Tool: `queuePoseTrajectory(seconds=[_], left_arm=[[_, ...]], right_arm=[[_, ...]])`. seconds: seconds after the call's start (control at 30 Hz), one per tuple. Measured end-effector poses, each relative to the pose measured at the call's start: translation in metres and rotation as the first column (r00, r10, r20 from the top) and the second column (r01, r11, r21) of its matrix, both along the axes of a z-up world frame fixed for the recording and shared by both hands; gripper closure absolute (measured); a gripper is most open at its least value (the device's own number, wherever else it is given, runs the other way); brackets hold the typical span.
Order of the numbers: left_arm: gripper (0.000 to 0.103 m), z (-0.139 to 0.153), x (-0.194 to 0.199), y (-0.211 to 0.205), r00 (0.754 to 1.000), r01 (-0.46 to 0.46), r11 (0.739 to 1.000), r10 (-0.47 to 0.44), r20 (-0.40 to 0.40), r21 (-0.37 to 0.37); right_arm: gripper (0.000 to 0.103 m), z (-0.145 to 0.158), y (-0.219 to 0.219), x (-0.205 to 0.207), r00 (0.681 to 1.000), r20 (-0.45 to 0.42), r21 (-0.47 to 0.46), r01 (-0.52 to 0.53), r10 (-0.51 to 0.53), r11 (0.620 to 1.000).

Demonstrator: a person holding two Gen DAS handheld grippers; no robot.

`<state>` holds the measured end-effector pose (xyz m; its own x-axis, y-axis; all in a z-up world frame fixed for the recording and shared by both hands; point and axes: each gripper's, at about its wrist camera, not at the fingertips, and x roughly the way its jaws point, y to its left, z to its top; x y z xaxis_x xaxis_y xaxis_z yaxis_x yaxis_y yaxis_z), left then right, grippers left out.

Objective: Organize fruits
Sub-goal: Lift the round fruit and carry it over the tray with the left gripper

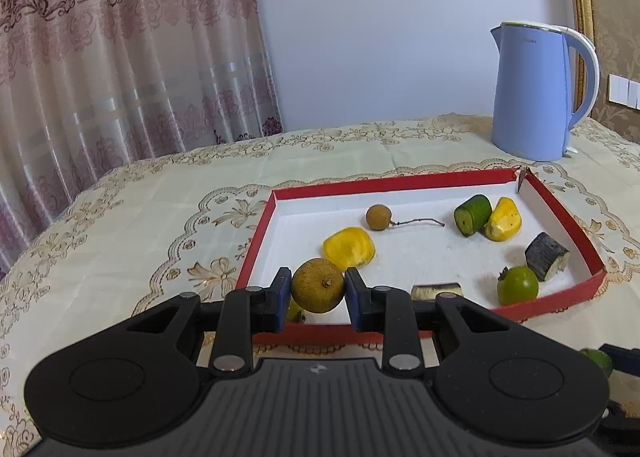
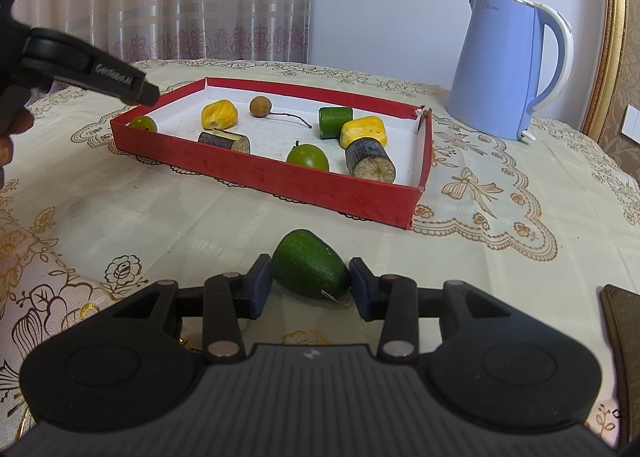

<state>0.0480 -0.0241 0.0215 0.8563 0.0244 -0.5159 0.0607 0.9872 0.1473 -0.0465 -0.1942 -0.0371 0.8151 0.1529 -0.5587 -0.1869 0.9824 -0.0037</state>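
My left gripper [image 1: 318, 289] is shut on a round brownish-yellow fruit [image 1: 318, 285] and holds it over the near left corner of the red tray [image 1: 392, 181]. The tray holds yellow pieces [image 1: 349, 248], a small brown fruit with a stem [image 1: 378, 217], a green chunk [image 1: 473, 215], dark cane pieces [image 1: 546, 256] and a green round fruit [image 1: 517, 285]. My right gripper [image 2: 310, 277] has its pads against a dark green fruit [image 2: 310, 269] that lies on the tablecloth in front of the tray [image 2: 280, 181]. The left gripper's body [image 2: 88, 73] shows at the upper left of the right wrist view.
A blue electric kettle [image 1: 532, 93] stands behind the tray at the right, also in the right wrist view [image 2: 504, 69]. A curtain hangs behind the table's left side. A dark object [image 2: 624, 337] lies at the right edge near me.
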Motion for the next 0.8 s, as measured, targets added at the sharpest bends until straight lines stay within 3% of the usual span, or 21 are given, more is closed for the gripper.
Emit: queuePoseTrajectory(seconds=[0.8], left_arm=[[0.075, -0.002, 0.029, -0.012, 1.000, -0.003, 1.000, 0.004, -0.027, 0.011]], right_arm=[[0.064, -0.001, 0.000, 0.000, 1.000, 0.000, 0.001, 0.000, 0.000, 1.000]])
